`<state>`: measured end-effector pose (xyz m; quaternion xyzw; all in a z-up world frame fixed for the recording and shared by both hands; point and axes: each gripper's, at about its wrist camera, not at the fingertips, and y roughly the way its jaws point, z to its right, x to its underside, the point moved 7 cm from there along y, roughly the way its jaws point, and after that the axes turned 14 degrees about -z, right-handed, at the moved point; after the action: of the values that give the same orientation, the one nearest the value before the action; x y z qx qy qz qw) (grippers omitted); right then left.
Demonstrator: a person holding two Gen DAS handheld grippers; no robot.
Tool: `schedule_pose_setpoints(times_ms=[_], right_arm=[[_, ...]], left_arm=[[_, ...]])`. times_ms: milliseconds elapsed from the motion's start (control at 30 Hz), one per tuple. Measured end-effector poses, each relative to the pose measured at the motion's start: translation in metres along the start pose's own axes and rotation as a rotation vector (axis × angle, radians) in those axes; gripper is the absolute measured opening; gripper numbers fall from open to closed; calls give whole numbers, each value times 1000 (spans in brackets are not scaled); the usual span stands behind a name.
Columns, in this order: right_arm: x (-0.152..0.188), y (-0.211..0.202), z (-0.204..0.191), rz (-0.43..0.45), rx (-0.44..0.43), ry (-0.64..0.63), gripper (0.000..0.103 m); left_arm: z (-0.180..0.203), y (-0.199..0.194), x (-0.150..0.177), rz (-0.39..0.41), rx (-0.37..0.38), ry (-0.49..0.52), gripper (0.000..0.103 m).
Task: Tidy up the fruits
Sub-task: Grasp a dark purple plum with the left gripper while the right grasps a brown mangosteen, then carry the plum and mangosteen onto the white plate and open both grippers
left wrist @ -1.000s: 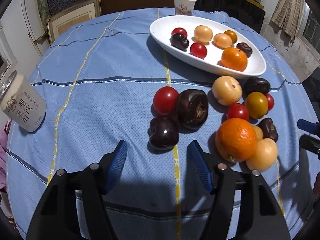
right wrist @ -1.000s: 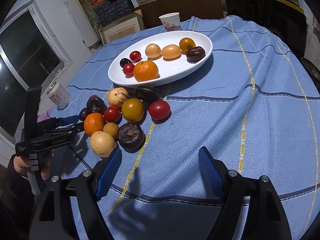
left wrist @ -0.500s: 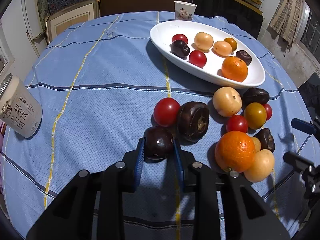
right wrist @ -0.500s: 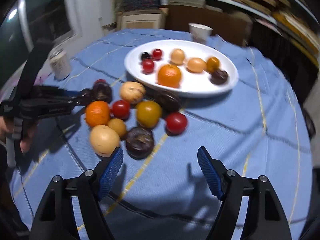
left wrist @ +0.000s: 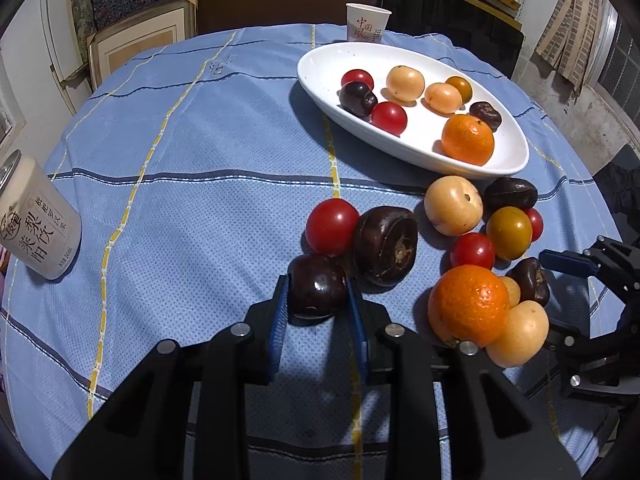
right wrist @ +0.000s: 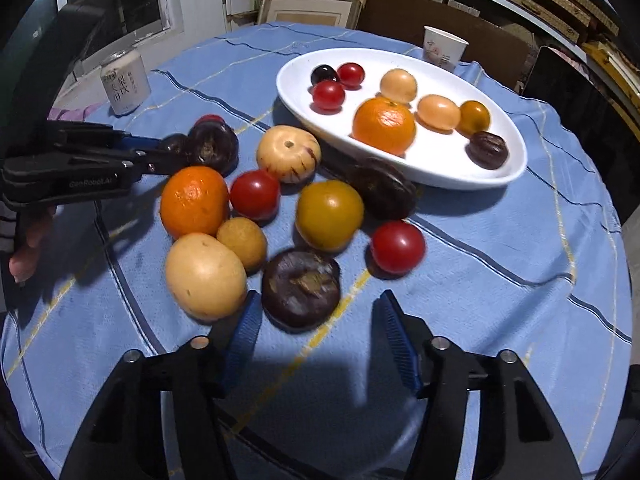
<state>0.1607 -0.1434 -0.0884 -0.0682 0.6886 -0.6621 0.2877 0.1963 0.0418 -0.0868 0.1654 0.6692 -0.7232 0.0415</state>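
Gripping a dark plum (left wrist: 317,286) at lower centre of the left wrist view, the left gripper (left wrist: 318,300) has its fingers closed tight on the fruit's flanks, pads touching both sides. Risk as I read it: smooth round skin, pinch sits low, so it could squirt out on the lift, or nudge the red tomato (left wrist: 331,226) and dark chestnut-like fruit (left wrist: 385,240) touching it and set them rolling across the worktop (left wrist: 200,160). White dish (left wrist: 320,76), upper right, already has eight fruits; roughly a dozen loose ones remain in front of it. Right gripper (right wrist: 318,332) is wide open, holding nothing, fingers just short of another dark fruit (right wrist: 301,288); left pad sits close to the pale yellow fruit (right wrist: 205,276), possible bump.
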Motion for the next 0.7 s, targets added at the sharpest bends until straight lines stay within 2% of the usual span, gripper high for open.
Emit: schedule_pose_setpoints(times_ms=[67, 100, 367, 700], right_arm=[[-4, 2, -2, 8, -18, 3, 51], [-6, 2, -4, 12, -54, 7, 40], [10, -12, 1, 32, -74, 58, 40], [28, -71, 47, 161, -122, 197, 40]], left_arm=[[0, 0, 0, 1, 2, -1, 27], [0, 0, 0, 1, 2, -2, 27], [6, -9, 7, -3, 7, 1, 27], [23, -61, 15, 80, 8, 50, 27]])
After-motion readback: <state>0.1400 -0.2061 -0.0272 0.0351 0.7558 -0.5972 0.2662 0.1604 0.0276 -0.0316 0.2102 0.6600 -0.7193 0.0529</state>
